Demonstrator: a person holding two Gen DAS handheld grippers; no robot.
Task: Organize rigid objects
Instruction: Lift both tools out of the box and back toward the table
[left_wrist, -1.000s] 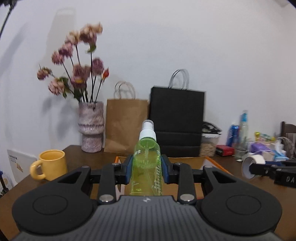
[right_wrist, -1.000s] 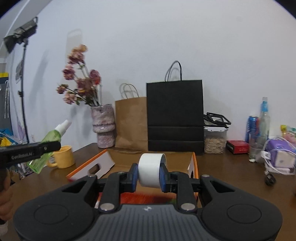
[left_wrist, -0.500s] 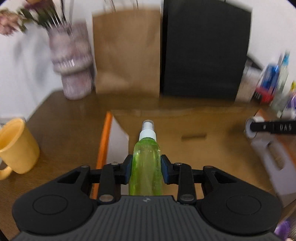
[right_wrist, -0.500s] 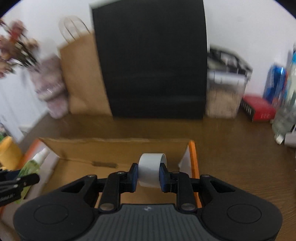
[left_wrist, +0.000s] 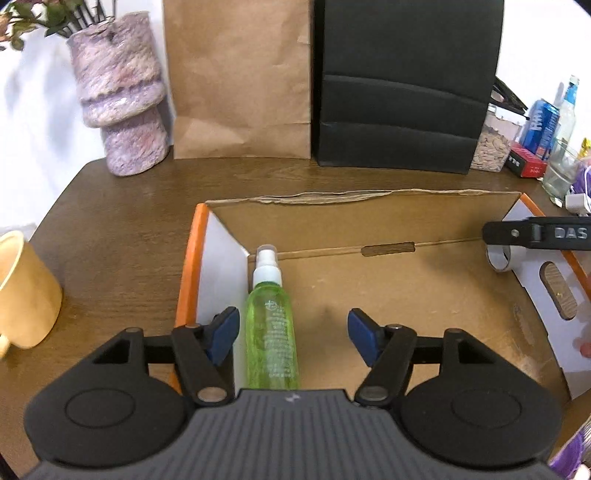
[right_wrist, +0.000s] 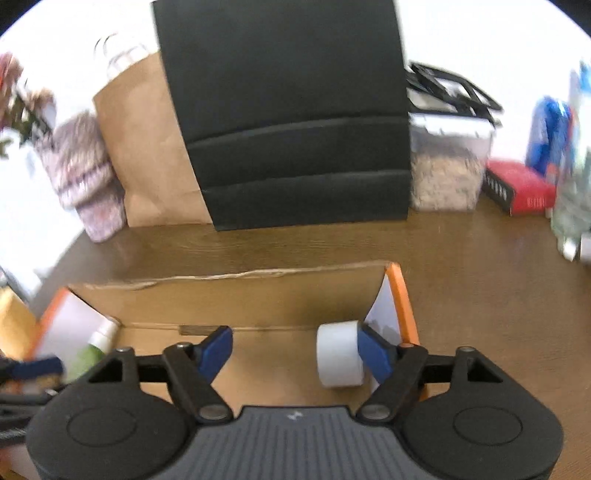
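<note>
Spray bottle (left_wrist: 271, 328) is lying in the cardboard box (left_wrist: 369, 218) by its left wall, left hand-held gripper (left_wrist: 291, 334) spread wide around it. Tape roll (right_wrist: 340, 354) sits by the right wall, right hand-held gripper (right_wrist: 295, 350) spread too, one pad touching it.

The left gripper (left_wrist: 291, 334) points forward and slightly downward, its two blue-padded fingers spread wide apart and gripping nothing. The right gripper (right_wrist: 295, 350) is angled the same way, its blue-padded fingers likewise spread wide and gripping nothing.
</note>
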